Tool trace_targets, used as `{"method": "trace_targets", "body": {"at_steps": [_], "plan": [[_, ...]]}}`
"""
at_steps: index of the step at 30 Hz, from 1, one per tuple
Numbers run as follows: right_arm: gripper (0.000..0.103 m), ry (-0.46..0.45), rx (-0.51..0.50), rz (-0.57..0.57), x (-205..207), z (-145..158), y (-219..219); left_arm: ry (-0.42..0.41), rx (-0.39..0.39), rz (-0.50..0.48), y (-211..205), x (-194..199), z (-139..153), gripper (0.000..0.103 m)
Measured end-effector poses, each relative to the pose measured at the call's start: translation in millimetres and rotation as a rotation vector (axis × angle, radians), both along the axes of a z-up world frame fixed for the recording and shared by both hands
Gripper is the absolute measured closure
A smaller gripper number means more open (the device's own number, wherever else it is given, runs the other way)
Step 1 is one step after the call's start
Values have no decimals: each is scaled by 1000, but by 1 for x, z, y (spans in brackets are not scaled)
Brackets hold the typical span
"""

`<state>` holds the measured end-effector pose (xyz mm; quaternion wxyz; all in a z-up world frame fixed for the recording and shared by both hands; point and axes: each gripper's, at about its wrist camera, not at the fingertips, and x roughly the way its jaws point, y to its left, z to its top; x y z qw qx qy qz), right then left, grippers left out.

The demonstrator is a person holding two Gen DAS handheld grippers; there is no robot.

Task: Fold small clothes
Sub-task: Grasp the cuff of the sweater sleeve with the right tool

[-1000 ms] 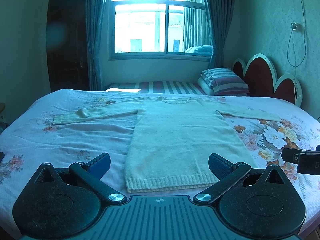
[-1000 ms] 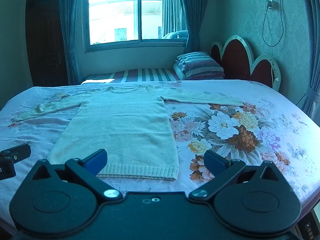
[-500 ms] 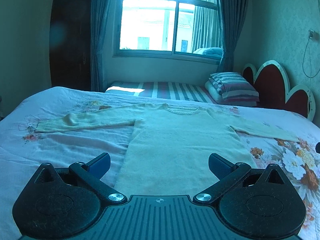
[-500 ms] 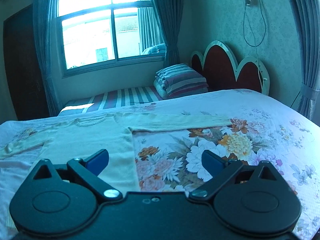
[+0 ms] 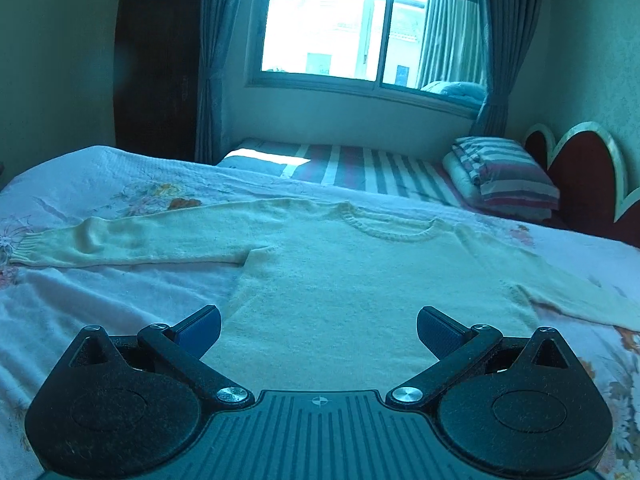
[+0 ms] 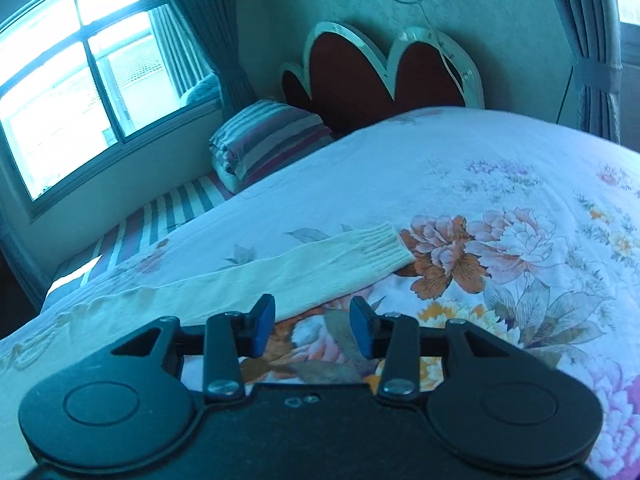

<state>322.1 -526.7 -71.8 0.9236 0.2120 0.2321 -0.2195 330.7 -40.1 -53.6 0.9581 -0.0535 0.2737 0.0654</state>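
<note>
A cream knitted sweater [image 5: 360, 276] lies flat on the flowered bedspread [image 5: 100, 300], both sleeves stretched sideways. My left gripper [image 5: 319, 326] hovers over the sweater's body below the left armpit, jaws wide open with nothing between them. In the right wrist view the right sleeve [image 6: 320, 268] runs across the bedspread [image 6: 500, 168] and ends in a ribbed cuff [image 6: 380, 246]. My right gripper [image 6: 313, 326] sits just in front of that sleeve's near edge; its jaws are closing, half apart, with only bedspread between the blue pads.
A folded striped quilt [image 5: 504, 176] lies at the far right by the scalloped red headboard [image 5: 580, 176]. A striped mattress strip [image 5: 360, 168] runs under the window [image 5: 360, 32]. A cable [image 6: 444, 56] hangs over the headboard [image 6: 380, 72].
Both grippers have moved forward over the bed, from the hem toward the sweater's upper part. The right one swung right to the sleeve, rolled, and its jaws narrowed from wide open.
</note>
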Motion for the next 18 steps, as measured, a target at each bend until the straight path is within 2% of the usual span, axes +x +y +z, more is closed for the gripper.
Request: {"method": "trace_targets", "body": {"at_steps": [5,9,12,13,15,16,17,18], "plan": [[60,2,141,-80,31,-37,-54,40,45,3,-3,26,-17,0],[62,-32,213,-87,43,-51,-72,58,34,11,-3,39,-24,0],[64,-57,231,-79,48,-55,-75,68,31,22,-1,48,-27,0],[66,-71,242,-79,49,-57,-76,75,33,29,0,50,-28,0],[77,-83,254,-89,51,-60,-78,89,32,48,4,55,-30,0],[90,-87,262,-92,53,-62,-81,93,30,57,7,57,-30,0],[97,-85,262,-90,54,-63,-81,103,32,64,11,59,-31,0],[97,-79,253,-91,56,-63,-79,114,40,68,14,61,-31,0]]}}
